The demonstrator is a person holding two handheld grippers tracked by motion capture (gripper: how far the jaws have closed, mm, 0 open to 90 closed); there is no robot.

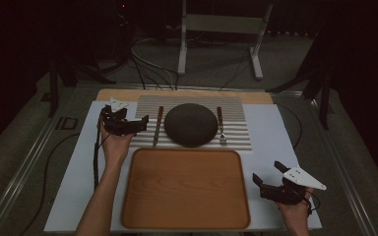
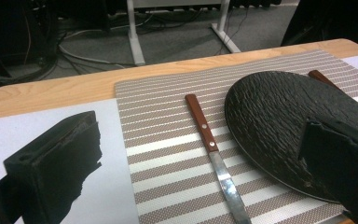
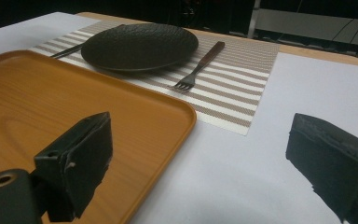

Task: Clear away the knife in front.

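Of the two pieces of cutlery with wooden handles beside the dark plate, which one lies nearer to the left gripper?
The knife, on the plate's left side, close to the open left gripper. The fork lies beyond the plate, on its right.

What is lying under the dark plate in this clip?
The dark plate sits on the striped placemat, between the knife and the fork. The mat area directly beneath the plate is covered, so anything there cannot be seen.

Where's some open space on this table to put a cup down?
The wooden tray is bare. White cover is free between the striped mat and the right gripper. The mat is crowded: plate, knife, fork.
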